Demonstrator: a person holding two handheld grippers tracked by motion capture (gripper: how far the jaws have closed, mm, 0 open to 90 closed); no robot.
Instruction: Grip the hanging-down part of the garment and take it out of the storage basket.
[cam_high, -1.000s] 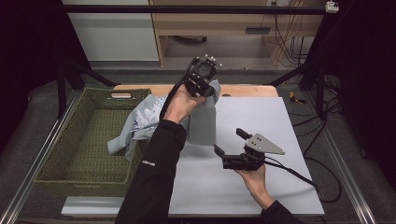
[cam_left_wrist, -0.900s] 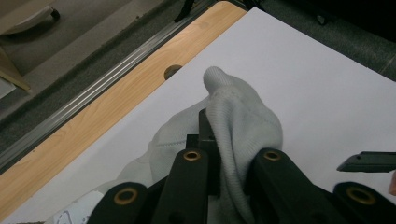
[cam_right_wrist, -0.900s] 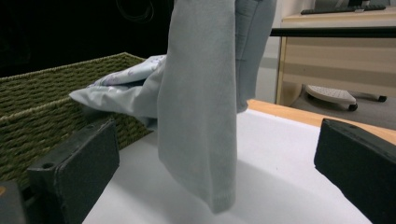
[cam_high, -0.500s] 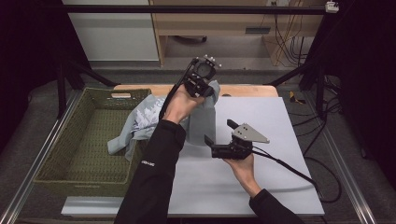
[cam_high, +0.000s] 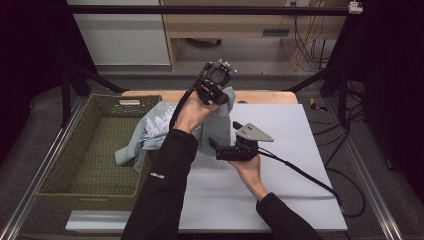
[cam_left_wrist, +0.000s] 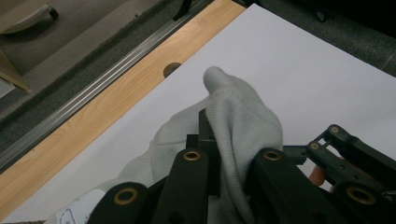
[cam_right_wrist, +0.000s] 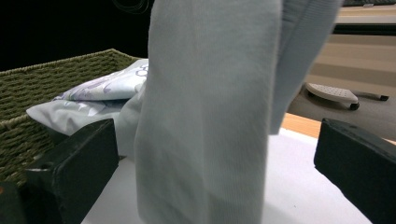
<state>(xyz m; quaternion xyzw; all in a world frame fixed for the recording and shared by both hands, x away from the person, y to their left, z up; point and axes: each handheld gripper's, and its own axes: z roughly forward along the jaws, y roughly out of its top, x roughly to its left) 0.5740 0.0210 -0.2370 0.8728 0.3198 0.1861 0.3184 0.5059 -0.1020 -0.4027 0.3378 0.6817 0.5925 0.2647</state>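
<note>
From the high view I see my left gripper (cam_high: 216, 86) raised at 12 o'clock of the table (cam_high: 300, 150), lifting a grey garment (cam_high: 212, 122) that trails into the basket (cam_high: 65, 165) at 9 o'clock. The left gripper view shows its jaws clamped on a fold of that cloth. In the right gripper view, my right gripper (cam_right_wrist: 210, 168) has its jaws spread wide, either side of the hanging fabric.

basket (cam_high: 75, 165) left of table (cam_high: 300, 165) | garment (cam_high: 150, 132) draped over basket's right rim onto table

Left claw (cam_high: 216, 86) raised and clamped (arm outstretched); right claw (cam_high: 223, 145) spread wide.
</note>
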